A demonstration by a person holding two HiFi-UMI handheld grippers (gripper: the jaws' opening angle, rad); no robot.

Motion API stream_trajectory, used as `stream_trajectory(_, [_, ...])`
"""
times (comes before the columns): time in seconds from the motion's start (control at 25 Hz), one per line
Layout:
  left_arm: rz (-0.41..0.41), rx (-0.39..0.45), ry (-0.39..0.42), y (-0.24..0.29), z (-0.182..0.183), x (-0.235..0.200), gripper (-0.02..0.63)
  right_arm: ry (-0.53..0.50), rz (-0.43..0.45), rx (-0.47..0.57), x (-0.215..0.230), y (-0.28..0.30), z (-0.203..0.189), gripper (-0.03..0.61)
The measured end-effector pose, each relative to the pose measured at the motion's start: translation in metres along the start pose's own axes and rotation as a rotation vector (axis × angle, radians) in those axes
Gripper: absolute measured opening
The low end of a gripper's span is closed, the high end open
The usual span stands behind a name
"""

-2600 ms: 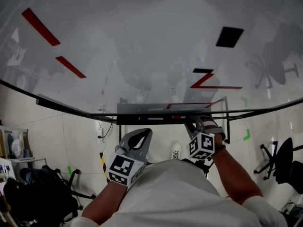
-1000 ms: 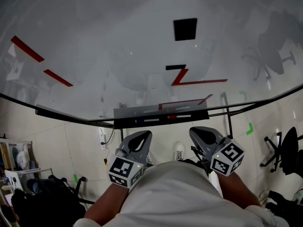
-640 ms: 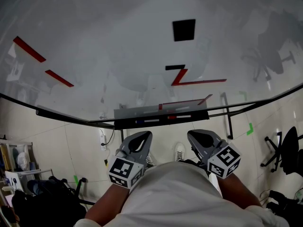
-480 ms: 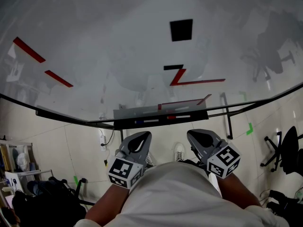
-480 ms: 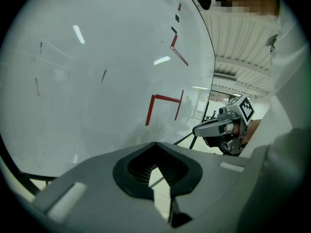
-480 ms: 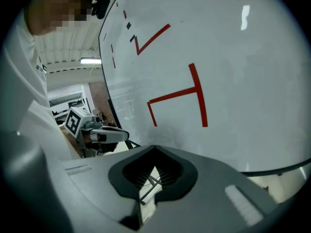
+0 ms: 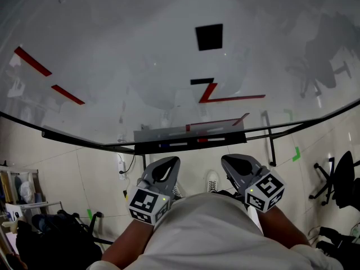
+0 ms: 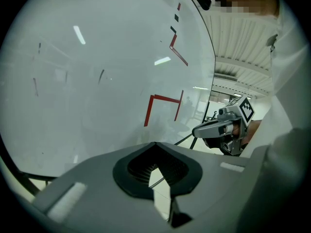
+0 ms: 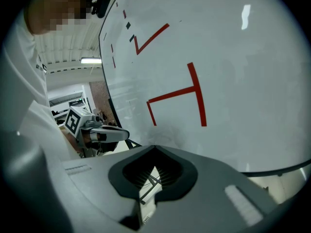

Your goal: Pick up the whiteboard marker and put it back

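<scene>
Whiteboard (image 7: 140, 49) with red marks (image 7: 230, 99); tray (image 7: 188, 135) at lower edge. Left gripper (image 7: 167, 163), right gripper (image 7: 232, 162): side by side below tray, jaws closed, nothing held.

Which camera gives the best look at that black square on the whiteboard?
The head view: the black square faces the camera, large and clear. The left and right gripper views, looking along the whiteboard, show it only as a tiny dark sliver.

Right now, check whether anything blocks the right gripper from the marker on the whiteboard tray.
Nothing visible does. The shut, empty right gripper hangs short of the grey metal tray; only open air separates it from the red-ended whiteboard marker.
</scene>
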State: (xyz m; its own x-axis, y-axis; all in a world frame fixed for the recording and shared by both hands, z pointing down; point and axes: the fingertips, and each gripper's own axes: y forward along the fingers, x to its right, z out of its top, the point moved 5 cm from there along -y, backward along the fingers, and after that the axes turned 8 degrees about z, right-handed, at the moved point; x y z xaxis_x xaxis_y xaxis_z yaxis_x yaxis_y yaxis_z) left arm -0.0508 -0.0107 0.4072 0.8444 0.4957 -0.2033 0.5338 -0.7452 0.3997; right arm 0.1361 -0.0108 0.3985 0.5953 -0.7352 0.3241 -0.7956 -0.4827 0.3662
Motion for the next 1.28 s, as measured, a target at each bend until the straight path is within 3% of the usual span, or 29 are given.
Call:
stream_trajectory(0.84, [0.073, 0.019, 0.02, 0.022, 0.016, 0.029, 0.017, -0.036, 0.098, 0.018, 0.027, -0.018, 0.012, 0.002])
stream_trajectory(1.28, [0.197, 0.037, -0.023, 0.013, 0.004, 0.054, 0.017, -0.052, 0.225, -0.03, 0.037, -0.029, -0.002, 0.002])
